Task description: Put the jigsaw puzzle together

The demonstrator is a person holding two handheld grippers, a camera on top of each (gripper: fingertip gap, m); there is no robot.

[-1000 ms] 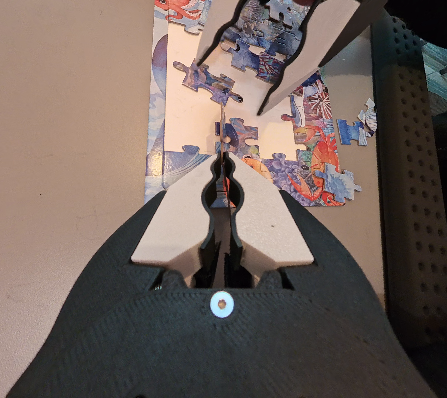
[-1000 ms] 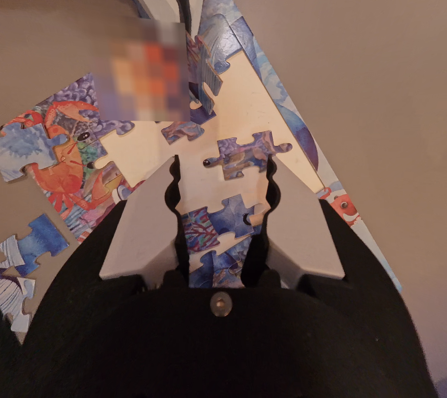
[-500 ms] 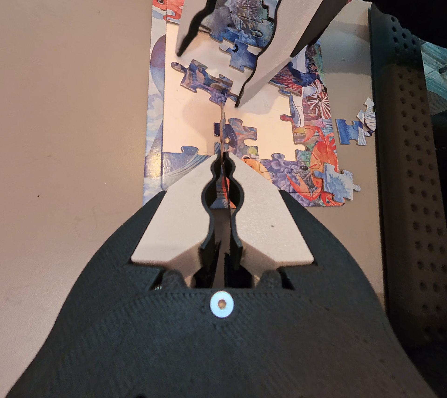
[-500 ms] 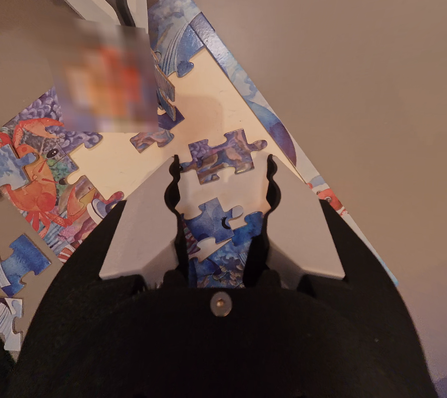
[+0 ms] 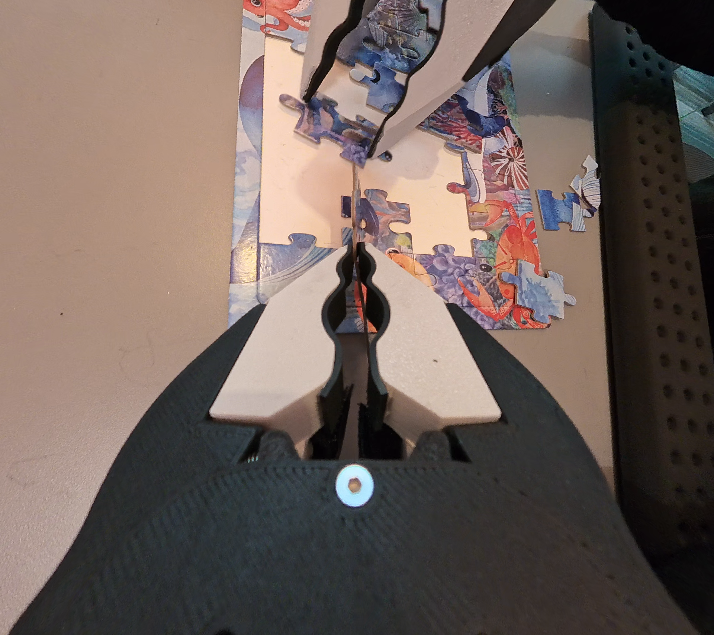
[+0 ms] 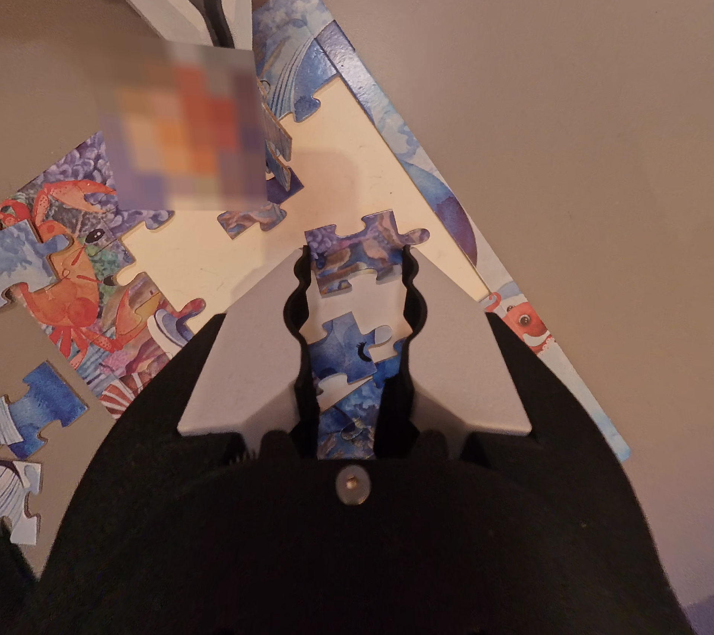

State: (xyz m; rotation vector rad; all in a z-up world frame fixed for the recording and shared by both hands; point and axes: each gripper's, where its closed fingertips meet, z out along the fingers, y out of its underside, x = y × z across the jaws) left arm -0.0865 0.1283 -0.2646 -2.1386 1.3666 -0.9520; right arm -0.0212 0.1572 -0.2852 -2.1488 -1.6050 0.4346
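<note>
Nearest to us, the left gripper [image 5: 354, 249] is pinched tight on a puzzle piece [image 5: 355, 207], held edge-on so it shows only as a thin sliver standing up from the fingertips. Just beyond those tips lies the puzzle tray [image 5: 247, 191] on the tan table [image 5: 116, 153], its cream middle bare, with the near right corner filled in by an orange crab [image 5: 515, 245] and purple coral. A loose blue piece [image 5: 537, 294] sits on top of that corner, overlapping the tray's edge. Off to the right, on the table beside the tray, two more loose pieces [image 5: 568, 205] wait next to a dark perforated panel [image 5: 657, 230].

Farther in, the right gripper [image 5: 340, 126] comes down from the far side with its fingers spread wide, straddling a purple-blue piece [image 5: 332, 126] that lies flat on the bare cream area; the tips sit at its two ends, not clamped. From its own camera that piece [image 6: 357, 253] shows right between the parted tips [image 6: 355, 249]. Beyond, a red octopus [image 5: 278, 2] marks the tray's far left border.
</note>
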